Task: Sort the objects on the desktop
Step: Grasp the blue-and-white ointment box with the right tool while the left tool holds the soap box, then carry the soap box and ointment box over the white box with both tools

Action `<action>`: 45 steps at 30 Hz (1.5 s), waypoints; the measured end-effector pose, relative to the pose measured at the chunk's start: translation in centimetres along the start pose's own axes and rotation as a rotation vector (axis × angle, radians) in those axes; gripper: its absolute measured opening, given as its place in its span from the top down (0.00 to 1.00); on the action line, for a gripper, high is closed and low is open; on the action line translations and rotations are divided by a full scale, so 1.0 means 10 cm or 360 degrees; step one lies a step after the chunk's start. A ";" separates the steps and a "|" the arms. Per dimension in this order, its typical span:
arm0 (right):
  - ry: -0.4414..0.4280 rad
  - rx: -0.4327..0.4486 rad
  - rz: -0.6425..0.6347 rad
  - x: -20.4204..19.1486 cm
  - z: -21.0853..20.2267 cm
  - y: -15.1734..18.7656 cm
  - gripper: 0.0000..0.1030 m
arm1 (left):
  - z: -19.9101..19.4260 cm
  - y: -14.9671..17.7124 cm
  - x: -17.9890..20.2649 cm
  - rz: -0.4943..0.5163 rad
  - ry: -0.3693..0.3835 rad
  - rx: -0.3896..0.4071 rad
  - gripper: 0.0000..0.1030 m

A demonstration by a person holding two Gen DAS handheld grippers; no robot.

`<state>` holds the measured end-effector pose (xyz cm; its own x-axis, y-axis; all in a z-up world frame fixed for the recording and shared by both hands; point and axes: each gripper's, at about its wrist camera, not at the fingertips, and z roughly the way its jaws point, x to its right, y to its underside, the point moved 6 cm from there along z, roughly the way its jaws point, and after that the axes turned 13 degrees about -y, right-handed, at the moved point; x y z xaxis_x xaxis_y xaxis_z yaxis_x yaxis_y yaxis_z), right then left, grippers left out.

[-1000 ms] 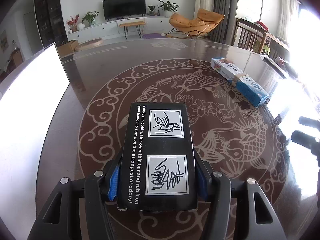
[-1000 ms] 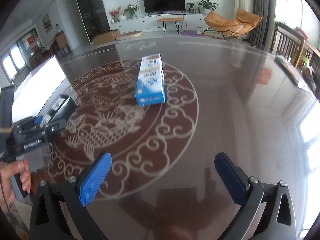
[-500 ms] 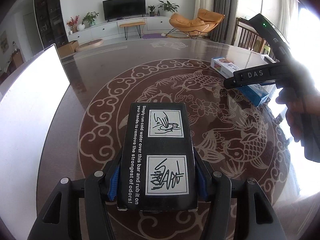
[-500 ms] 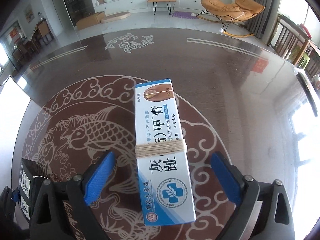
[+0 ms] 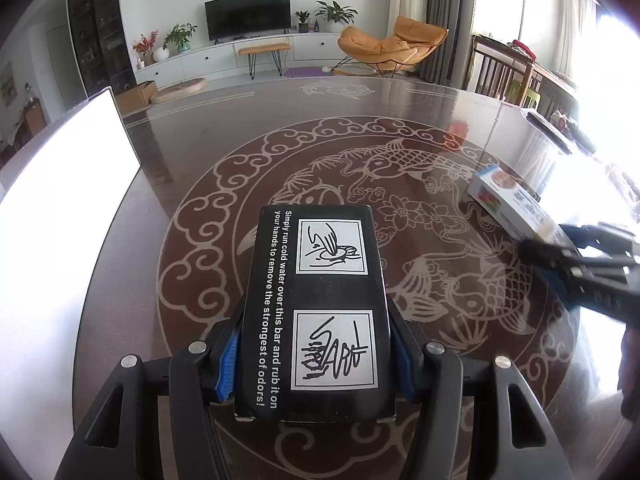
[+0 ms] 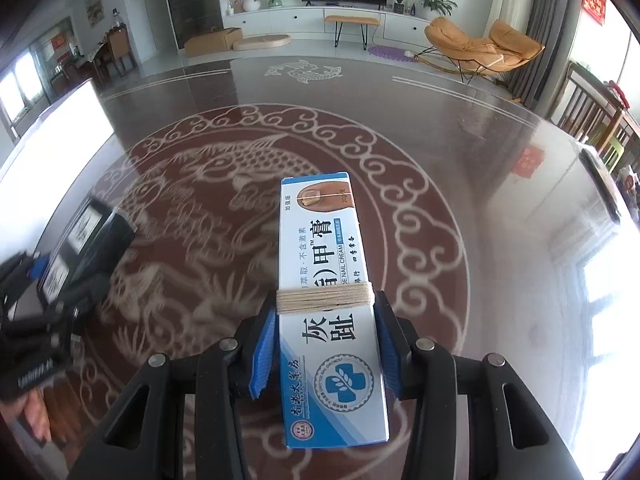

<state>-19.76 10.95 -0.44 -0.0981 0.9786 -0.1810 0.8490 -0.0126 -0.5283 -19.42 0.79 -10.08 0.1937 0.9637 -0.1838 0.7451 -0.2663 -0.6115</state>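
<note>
The left tongs are clenched on a black box, the blue pads pressing its two long sides near the close end. They point steeply down at the desk, and the box runs straight away from the camera over the fish pattern. Its top reads "Simply run cold water over this bar and rub it on your hands to remove the strongest of odors!" beside two white panels with line drawings of hands. In the right wrist view these tongs appear blurred at the far left, with fingers of the left hand wrapped under the handle.

The right tongs have just been closing, and a blue and white box now sits between the pads, which press its long sides just below a band of pale twine wound around its middle. These tongs also tilt steeply downward. The box carries Chinese print, the words "NAIL CREAM", a picture of a toenail at the far end and a round blue emblem at the near end. From the left wrist view this box lies at the right of the desk, with the right tongs blurred at its near end.

A bright white panel lies along the desk's left edge. Beyond the desk are a television and an orange lounge chair.
</note>
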 end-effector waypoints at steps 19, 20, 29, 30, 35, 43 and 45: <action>-0.0076 0.0137 -0.0083 -0.52 -0.53 1.12 0.22 | -0.46 0.68 -0.04 0.0032 -0.0019 -0.0052 0.07; -0.0069 0.0125 -0.0097 -0.52 -0.51 1.11 0.21 | -0.43 0.68 -0.07 0.0014 -0.0030 -0.0076 0.04; -0.0055 0.0079 -0.0079 -0.45 -0.42 1.10 0.00 | -0.41 0.71 -0.06 -0.0006 -0.0028 -0.0101 0.00; -0.0055 0.0080 -0.0080 -0.46 -0.42 1.11 0.00 | -0.41 0.72 -0.06 -0.0007 -0.0028 -0.0101 0.00; -0.0055 0.0080 -0.0079 -0.46 -0.42 1.11 0.00 | -0.42 0.72 -0.06 -0.0006 -0.0028 -0.0100 0.00; -0.0054 0.0081 -0.0080 -0.46 -0.41 1.11 0.00 | -0.42 0.72 -0.06 -0.0007 -0.0027 -0.0101 0.00; -0.0056 0.0081 -0.0079 -0.46 -0.41 1.11 0.00 | -0.41 0.71 -0.07 0.0020 0.0000 -0.0119 0.00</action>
<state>-7.75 7.19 -2.06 -0.1585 0.9705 -0.1819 0.8150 0.0245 -0.5789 -11.66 -1.64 -11.10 0.2029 0.9604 -0.1911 0.7884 -0.2760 -0.5498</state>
